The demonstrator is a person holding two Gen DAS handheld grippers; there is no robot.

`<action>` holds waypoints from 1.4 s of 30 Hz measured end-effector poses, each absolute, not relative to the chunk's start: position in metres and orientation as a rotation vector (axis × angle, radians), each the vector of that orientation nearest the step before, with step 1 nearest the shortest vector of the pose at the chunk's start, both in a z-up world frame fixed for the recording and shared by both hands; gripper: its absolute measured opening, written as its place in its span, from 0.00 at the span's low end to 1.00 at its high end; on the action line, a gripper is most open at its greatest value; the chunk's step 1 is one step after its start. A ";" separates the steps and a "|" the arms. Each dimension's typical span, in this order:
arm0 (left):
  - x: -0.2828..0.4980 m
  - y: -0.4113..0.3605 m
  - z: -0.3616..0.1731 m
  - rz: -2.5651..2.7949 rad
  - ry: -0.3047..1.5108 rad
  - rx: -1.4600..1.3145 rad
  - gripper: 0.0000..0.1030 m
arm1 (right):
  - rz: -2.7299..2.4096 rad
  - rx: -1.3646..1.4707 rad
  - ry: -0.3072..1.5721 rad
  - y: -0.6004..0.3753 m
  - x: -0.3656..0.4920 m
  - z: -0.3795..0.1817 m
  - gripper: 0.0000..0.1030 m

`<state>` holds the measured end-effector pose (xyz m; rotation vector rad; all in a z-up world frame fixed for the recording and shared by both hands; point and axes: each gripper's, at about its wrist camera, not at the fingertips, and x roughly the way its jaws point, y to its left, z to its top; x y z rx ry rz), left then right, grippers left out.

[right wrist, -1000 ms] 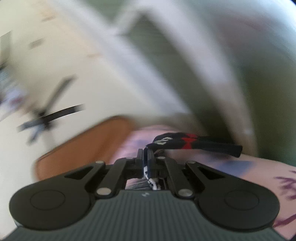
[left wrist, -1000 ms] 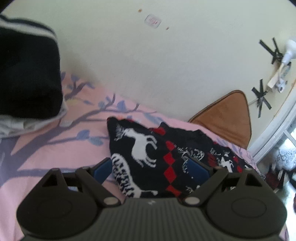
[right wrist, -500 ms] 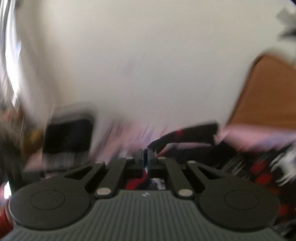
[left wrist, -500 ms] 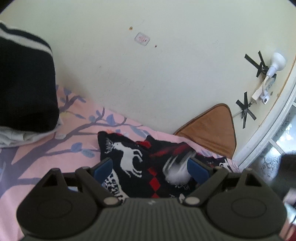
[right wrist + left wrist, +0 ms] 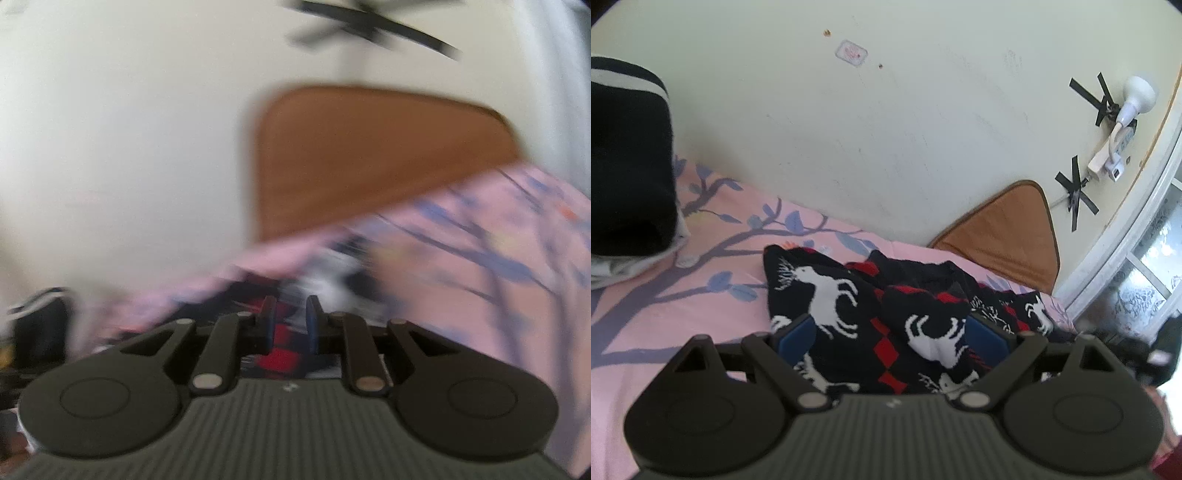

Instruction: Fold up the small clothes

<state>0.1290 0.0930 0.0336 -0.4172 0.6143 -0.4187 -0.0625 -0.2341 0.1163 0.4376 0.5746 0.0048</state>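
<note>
The left tool (image 5: 886,332) hangs low over the dark knitted garment (image 5: 871,306), its blue pads wide apart and straddling the cloth without pressing on it, which looks like waiting to pin or take the near edge for the next fold. The right tool (image 5: 290,321) shows in a blurred view: its pads have just been opening and stand a little apart, with red and dark knit seen below and between them, but no cloth appears pinched, so it has probably let go of the part it carried over. The garment, black with white deer and red diamonds, lies rumpled on the pink bed sheet (image 5: 683,314) near the bed's wall-side edge, with one flap (image 5: 923,317) doubled over its middle; the fold is judged only part done, since the layers are bunched and not squared. Around it, a stack of folded clothes (image 5: 624,166), black with a white stripe on top, sits at the left end of the bed, well apart. A brown cushion (image 5: 1004,236) leans at the wall towards the right corner, near the garment's far end, and may crowd any spreading that way.
</note>
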 end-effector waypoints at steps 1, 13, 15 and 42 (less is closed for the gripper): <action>0.132 0.090 0.036 -0.425 0.623 -0.423 0.88 | -0.009 0.461 0.620 -0.241 -0.059 0.103 0.12; 0.165 -0.024 0.060 -0.356 0.657 -0.083 0.88 | 0.045 0.692 0.514 -0.269 -0.077 0.079 0.07; 0.166 -0.041 0.053 -0.299 0.667 0.002 0.83 | 0.036 0.667 0.512 -0.265 -0.065 0.076 0.07; 0.108 0.035 0.043 -0.056 0.554 -0.151 0.48 | 0.107 0.422 0.501 -0.233 -0.074 0.091 0.22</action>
